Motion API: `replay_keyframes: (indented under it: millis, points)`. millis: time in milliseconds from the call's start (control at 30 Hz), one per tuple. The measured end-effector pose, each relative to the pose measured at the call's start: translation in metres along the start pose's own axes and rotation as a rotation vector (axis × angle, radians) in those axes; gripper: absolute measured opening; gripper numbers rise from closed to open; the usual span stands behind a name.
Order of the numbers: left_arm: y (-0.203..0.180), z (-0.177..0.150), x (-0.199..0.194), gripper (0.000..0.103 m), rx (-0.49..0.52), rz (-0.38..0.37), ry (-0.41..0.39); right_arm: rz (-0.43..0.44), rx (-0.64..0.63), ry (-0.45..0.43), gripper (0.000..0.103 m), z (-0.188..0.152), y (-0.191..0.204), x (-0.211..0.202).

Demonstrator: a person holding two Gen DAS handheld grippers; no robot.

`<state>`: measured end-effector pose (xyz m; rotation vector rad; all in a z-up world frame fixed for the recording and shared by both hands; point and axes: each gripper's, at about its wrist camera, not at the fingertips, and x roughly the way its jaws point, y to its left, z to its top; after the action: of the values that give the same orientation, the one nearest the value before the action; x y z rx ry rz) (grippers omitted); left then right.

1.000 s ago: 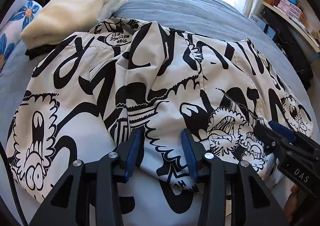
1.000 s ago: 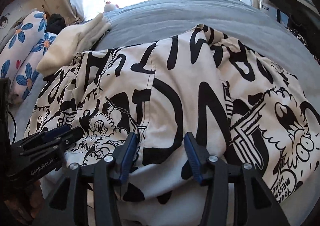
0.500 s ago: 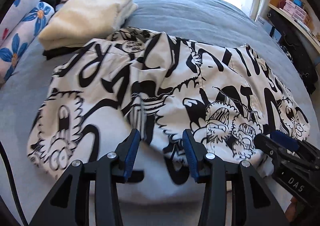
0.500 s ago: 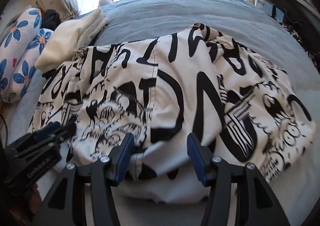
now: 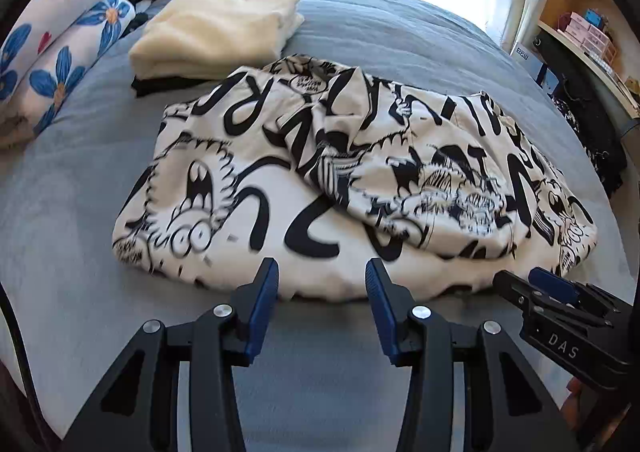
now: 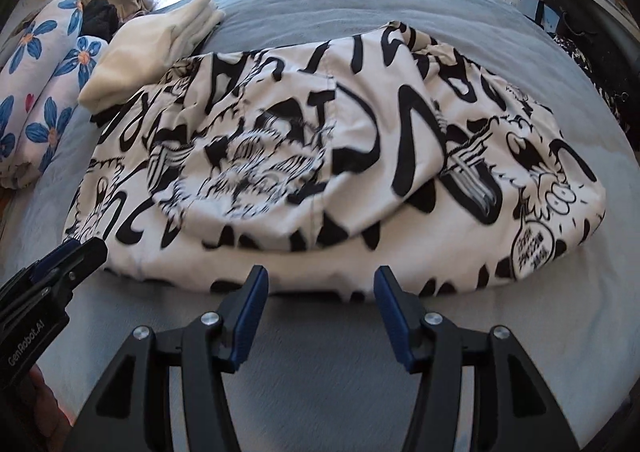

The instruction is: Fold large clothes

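Now the black-and-white printed shirt [image 5: 360, 179] lies bunched on the grey bed [image 5: 400, 43], at 12 o'clock from both grippers. The left gripper [image 5: 322, 292] and right gripper [image 6: 320, 294] hang partly open, holding nothing. It looks soft, light and floppy; pinch its near hem at both corners.

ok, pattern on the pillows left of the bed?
Blue flowers on white pillows, clearest in left wrist view.

Beyond the blue-padded fingers [image 5: 267, 292], a white garment [image 5: 360, 179] with black cartoon lettering; grey bed [image 5: 400, 35]; cream folded cloth [image 5: 216, 35]; blue-flowered pillows [image 5: 60, 35].
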<state>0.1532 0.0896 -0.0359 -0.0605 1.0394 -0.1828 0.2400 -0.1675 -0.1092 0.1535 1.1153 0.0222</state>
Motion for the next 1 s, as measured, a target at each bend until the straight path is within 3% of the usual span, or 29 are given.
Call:
replay_keyframes:
  millis: [300, 433, 533, 733, 1000]
  points:
    - [0.042, -0.025, 0.007, 0.045, -0.117, -0.101, 0.056, 0.012, -0.060, -0.034, 0.055, -0.011, 0.025, -0.016]
    - [0.070, -0.034, 0.018, 0.045, -0.258, -0.261, 0.063, 0.010, -0.076, -0.078, 0.055, -0.012, 0.033, -0.021]
    - [0.086, -0.039, 0.027, 0.046, -0.344, -0.329, 0.036, 0.012, -0.078, -0.117, 0.055, -0.010, 0.038, -0.025]
    - [0.114, -0.043, 0.056, 0.046, -0.464, -0.343, 0.010, 0.059, -0.050, -0.191, 0.055, -0.003, 0.040, -0.030]
    - [0.132, -0.029, 0.090, 0.051, -0.579, -0.406, -0.055, 0.083, -0.041, -0.185, 0.055, 0.005, 0.042, -0.015]
